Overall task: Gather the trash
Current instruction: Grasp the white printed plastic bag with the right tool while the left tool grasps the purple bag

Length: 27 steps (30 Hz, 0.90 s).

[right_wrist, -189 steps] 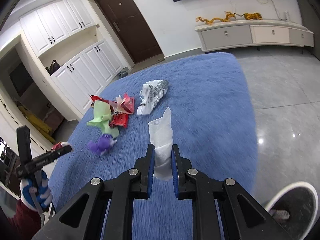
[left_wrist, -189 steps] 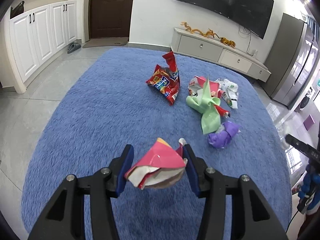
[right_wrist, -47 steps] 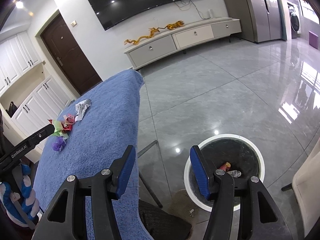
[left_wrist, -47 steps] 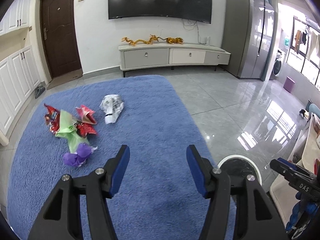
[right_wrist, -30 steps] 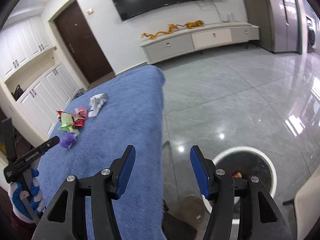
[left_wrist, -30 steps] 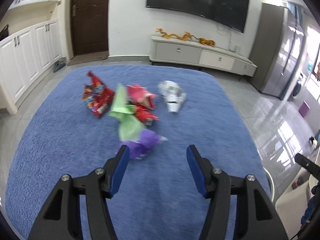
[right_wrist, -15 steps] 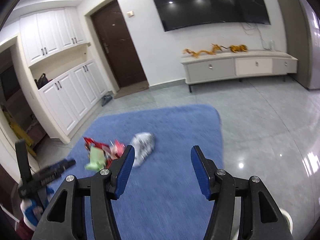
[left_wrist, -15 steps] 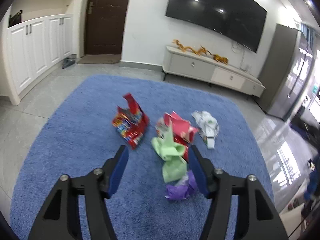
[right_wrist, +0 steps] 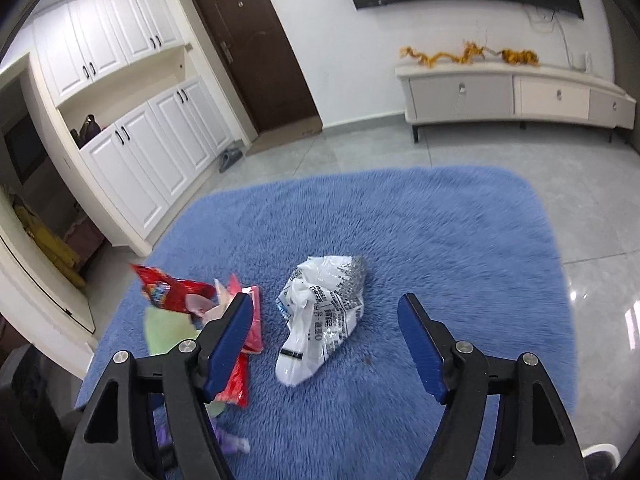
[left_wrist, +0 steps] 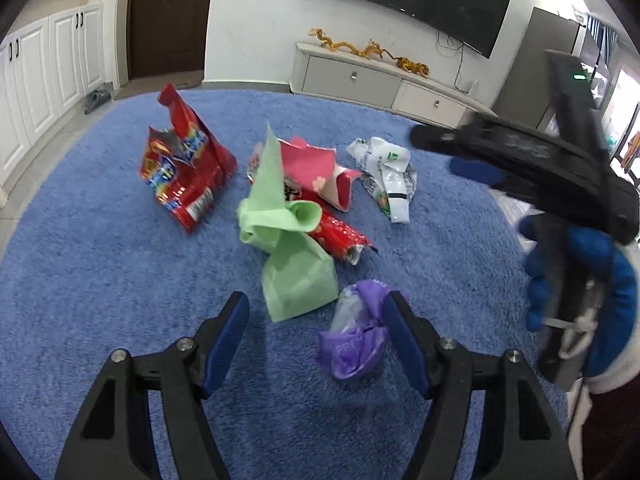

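Hovering low over a blue rug (left_wrist: 100,264), the left gripper (left_wrist: 316,336) holds its blue-padded fingers spread wide, with a crumpled purple wrapper (left_wrist: 356,340) lying on the pile between them, close against the right-hand pad (left_wrist: 404,344) and gripped by neither. Just beyond it rests a folded green paper (left_wrist: 288,240), draped over a red snack tube (left_wrist: 340,232) and a pink-and-white wrapper (left_wrist: 316,168). A torn red chip bag (left_wrist: 184,172) stands up nearer the rug's left edge, and a white printed plastic bag (left_wrist: 388,180) lies toward its right edge. The right gripper (right_wrist: 324,344), seen from its own camera, is likewise spread and grips nothing, with the white printed plastic bag (right_wrist: 320,320) on the rug (right_wrist: 440,240) between and just ahead of its fingers. From the left wrist view that tool (left_wrist: 520,160) crosses in from the right, held by a blue-gloved hand (left_wrist: 580,276). A white TV cabinet (right_wrist: 512,96) lines the far wall.
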Each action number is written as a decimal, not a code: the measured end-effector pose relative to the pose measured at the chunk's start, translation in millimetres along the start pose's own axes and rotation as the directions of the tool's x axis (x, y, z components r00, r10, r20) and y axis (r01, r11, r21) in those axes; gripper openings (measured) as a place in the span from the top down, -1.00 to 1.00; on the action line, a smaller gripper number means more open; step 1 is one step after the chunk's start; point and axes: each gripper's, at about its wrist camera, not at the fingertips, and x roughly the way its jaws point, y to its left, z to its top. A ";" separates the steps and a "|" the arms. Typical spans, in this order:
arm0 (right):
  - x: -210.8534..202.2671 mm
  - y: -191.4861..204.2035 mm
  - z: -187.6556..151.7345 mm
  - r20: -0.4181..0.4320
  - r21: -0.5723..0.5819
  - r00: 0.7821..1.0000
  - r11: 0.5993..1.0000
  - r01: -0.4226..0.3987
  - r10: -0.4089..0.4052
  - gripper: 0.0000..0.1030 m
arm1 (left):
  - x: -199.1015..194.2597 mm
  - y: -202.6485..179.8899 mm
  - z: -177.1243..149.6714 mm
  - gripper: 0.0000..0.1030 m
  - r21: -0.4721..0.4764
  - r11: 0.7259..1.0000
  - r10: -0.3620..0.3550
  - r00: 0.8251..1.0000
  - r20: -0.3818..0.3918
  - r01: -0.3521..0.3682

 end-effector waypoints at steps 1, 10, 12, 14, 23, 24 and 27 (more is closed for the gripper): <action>11.3 -0.6 0.8 -0.013 0.007 1.000 1.000 -0.004 0.004 -0.43 | 1.4 -0.2 0.4 -0.38 -0.004 1.000 -0.002 1.000 -0.001 0.002; 53.8 4.0 -8.5 -0.068 0.004 0.997 1.000 -0.021 0.021 -0.06 | 1.8 0.3 -12.0 -0.38 -0.051 0.997 -0.056 0.998 -0.023 0.055; 52.0 -0.5 -12.0 -0.064 0.018 0.998 0.999 -0.026 0.027 0.01 | -0.1 -2.3 -16.1 -0.38 -0.051 0.997 -0.062 0.998 -0.028 0.060; 48.4 -4.4 -15.4 -0.057 0.030 0.998 0.999 -0.033 0.035 0.05 | -3.0 -5.2 -22.2 -0.38 -0.042 0.997 -0.058 0.998 -0.026 0.057; 23.3 -12.7 -31.2 -0.036 0.039 0.999 0.999 -0.035 0.036 0.24 | -2.9 -22.2 -31.7 -0.34 -0.012 0.998 -0.054 0.998 -0.029 0.054; 19.4 -13.3 -32.2 -0.031 0.039 0.999 0.999 -0.034 0.036 0.26 | -2.8 -23.5 -32.6 -0.27 -0.010 0.999 -0.046 0.998 -0.030 0.046; 1.6 -14.6 -36.9 -0.004 0.047 0.999 0.998 -0.045 0.045 0.30 | 2.2 -27.5 -28.2 -0.06 -0.016 0.999 -0.028 0.999 -0.028 0.028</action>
